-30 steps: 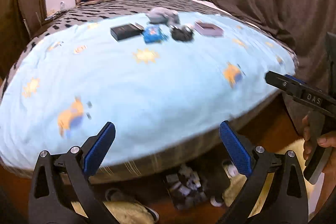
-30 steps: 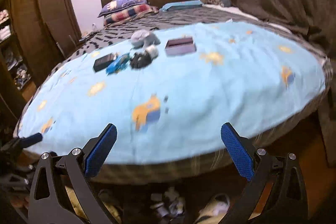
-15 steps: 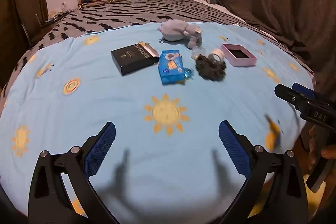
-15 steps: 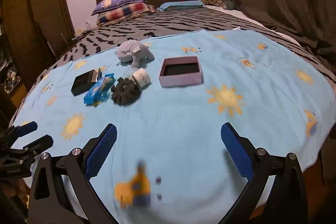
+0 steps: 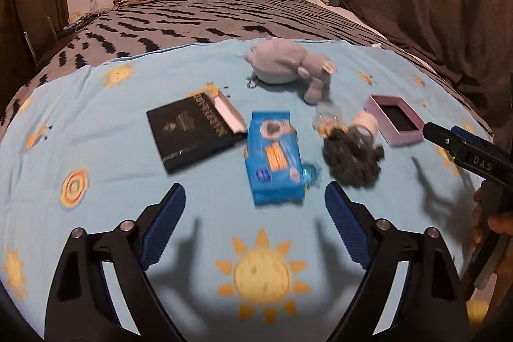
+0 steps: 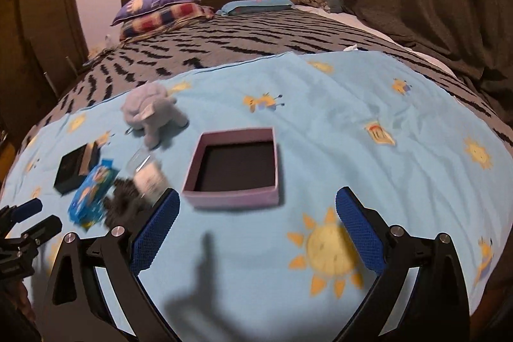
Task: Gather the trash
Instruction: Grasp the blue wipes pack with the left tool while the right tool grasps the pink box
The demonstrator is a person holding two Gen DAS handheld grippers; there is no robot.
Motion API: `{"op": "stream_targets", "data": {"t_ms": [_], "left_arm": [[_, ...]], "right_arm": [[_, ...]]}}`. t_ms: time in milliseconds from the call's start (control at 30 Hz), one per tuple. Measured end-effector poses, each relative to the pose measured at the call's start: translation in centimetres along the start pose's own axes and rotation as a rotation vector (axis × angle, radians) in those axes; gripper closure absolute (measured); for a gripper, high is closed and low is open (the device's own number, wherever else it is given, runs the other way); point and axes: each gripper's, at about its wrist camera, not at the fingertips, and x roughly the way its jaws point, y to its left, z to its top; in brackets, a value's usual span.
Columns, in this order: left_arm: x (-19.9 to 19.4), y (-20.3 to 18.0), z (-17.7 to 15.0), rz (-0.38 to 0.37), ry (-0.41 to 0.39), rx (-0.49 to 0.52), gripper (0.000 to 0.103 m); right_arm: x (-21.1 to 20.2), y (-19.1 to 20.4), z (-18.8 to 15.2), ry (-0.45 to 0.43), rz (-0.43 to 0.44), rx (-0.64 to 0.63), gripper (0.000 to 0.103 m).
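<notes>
Left wrist view: left claw point(image 5: 253, 204) spread wide, empty, hovering just near of blue wrapper point(image 5: 274, 157) on bed point(image 5: 96, 124). Wrapper long axis near-far, approx. centred btwn fingers. Right claw point(image 6: 256, 210) also apart, facing pink box point(image 6: 235, 165); left nearer.

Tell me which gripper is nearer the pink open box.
Right. The right gripper hovers just short of the pink open box, which lies straight ahead between its open jaws. The left gripper faces the blue snack packet, with the box off to its right.
</notes>
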Motion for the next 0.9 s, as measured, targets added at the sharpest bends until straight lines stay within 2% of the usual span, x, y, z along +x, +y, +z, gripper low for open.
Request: {"op": "stream_targets", "data": {"t_ms": [200, 400, 500, 567, 600, 633, 733, 800, 900], "left_arm": [[2.5, -0.5, 1.9, -0.006, 0.031, 0.007, 0.026], [5.1, -0.8, 2.7, -0.009, 0.078, 0.014, 0.037], [6.3, -1.0, 2.7, -0.006, 0.112, 0.017, 0.046], [6.6, -0.9, 2.8, -0.006, 0.116, 0.015, 0.048], [6.7, -0.8, 2.8, -0.005, 0.117, 0.016, 0.053], [6.7, -0.8, 2.9, -0.005, 0.116, 0.017, 0.058], [6.5, -0.8, 3.0, 0.0, 0.11, 0.02, 0.059], [6.2, -0.9, 3.0, 0.0, 0.103, 0.025, 0.06], [5.3, -0.8, 3.1, 0.0, 0.084, 0.022, 0.061]], "right_arm": [[2.5, -0.7, 1.5, 0.026, 0.003, 0.022, 0.015], [4.8, -0.7, 2.2, 0.085, 0.019, 0.026, 0.027], [6.3, -0.6, 2.2, 0.132, 0.025, 0.028, 0.042], [6.7, -0.5, 2.2, 0.141, 0.019, 0.022, 0.053], [6.7, -0.4, 2.2, 0.14, 0.022, 0.016, 0.057], [6.6, -0.3, 2.2, 0.138, 0.023, 0.009, 0.067], [6.5, 0.0, 2.2, 0.133, 0.001, -0.009, 0.077], [6.2, -0.1, 2.2, 0.121, -0.01, -0.016, 0.098], [5.8, 0.0, 2.0, 0.123, 0.009, -0.029, 0.1]]}}
